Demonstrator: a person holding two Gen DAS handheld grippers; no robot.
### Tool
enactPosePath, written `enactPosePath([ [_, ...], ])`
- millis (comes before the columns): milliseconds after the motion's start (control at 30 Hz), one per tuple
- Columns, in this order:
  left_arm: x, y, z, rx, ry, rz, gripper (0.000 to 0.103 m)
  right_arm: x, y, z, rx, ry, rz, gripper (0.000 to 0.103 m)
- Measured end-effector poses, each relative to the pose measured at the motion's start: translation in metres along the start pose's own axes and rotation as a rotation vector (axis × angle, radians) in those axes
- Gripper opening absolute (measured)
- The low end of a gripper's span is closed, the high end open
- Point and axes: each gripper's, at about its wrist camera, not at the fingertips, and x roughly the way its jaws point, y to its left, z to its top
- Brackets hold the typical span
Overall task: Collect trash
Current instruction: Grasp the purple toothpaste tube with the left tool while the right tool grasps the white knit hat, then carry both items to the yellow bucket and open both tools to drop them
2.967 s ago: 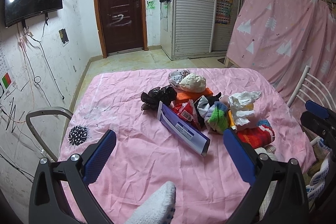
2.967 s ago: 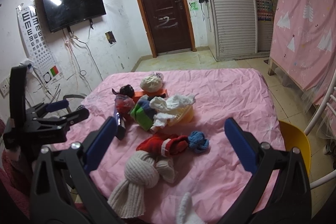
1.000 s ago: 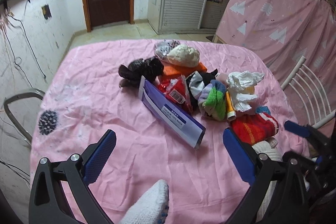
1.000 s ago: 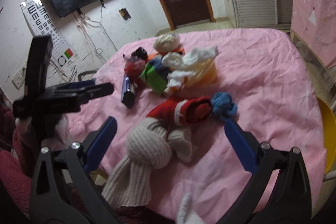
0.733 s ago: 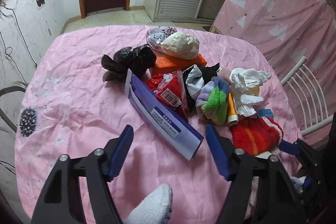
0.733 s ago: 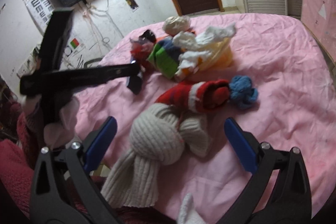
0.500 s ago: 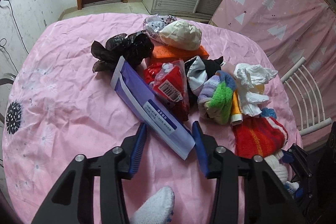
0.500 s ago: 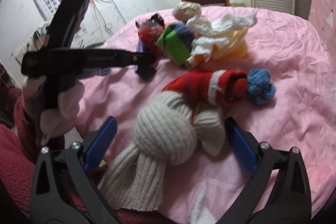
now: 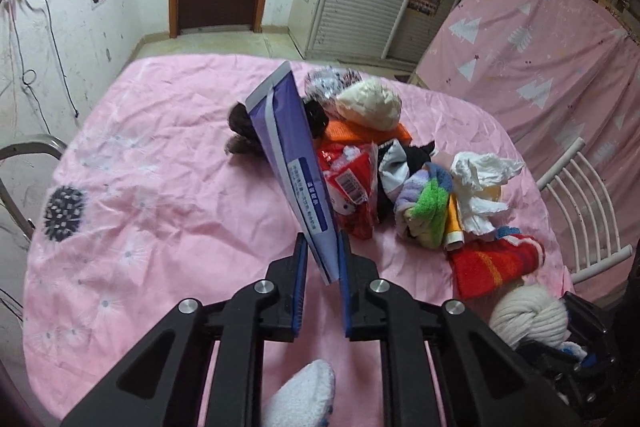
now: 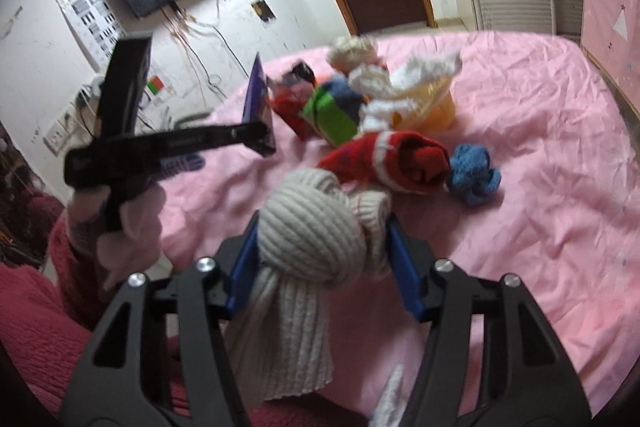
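Note:
My left gripper (image 9: 322,247) is shut on the lower end of a flat purple and white package (image 9: 288,139), which stands tilted up off the pink tablecloth (image 9: 160,187). The right wrist view shows the same package (image 10: 258,95) held up at the left. My right gripper (image 10: 320,227) is closing around a cream knitted bundle (image 10: 308,235) near the table's front edge, and its blue pads (image 10: 244,259) touch both sides of the knot. A red snack wrapper (image 9: 352,183), a black bag (image 9: 240,131) and crumpled white tissue (image 9: 480,179) lie in the pile behind.
A red striped sock (image 9: 496,263), a green and purple sock roll (image 9: 424,211), an orange box (image 9: 360,131) and a blue knit piece (image 10: 474,171) lie in the pile. A white chair (image 9: 580,195) stands right of the table, a metal chair (image 9: 24,155) left.
The left jaws went from wide open to shut on the purple package and tipped it up off the cloth. The right jaws narrowed around the cream knitted bundle.

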Motion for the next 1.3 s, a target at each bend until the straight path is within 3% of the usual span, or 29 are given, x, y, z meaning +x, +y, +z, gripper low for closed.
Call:
enactPosePath([
  [200,-0.034,-0.005,0.003,0.019,-0.090,0.020,0.004,-0.018,-0.009,0.016,0.023,-0.079,0.081,0.057],
  [433,-0.056,-0.035,0.009,0.097,-0.149,0.000,0.004,-0.048,-0.021,0.027,0.051,-0.190,0.017,0.057],
  [600,-0.062,-0.078,0.015,0.181,-0.172,-0.053,0.004,-0.079,-0.061,0.026,0.132,-0.279,-0.070,0.057],
  [800,-0.052,-0.146,0.020,0.298,-0.160,-0.154,0.004,-0.124,-0.122,0.020,0.219,-0.375,-0.251,0.057],
  [1000,-0.030,-0.222,0.021,0.404,-0.120,-0.275,0.004,-0.132,-0.183,0.019,0.273,-0.389,-0.426,0.058],
  [1100,-0.021,-0.256,0.021,0.445,-0.104,-0.310,0.004,-0.128,-0.214,0.016,0.299,-0.371,-0.501,0.063],
  [1300,0.014,-0.322,0.020,0.506,-0.047,-0.338,0.004,-0.133,-0.258,0.002,0.386,-0.387,-0.501,0.071],
])
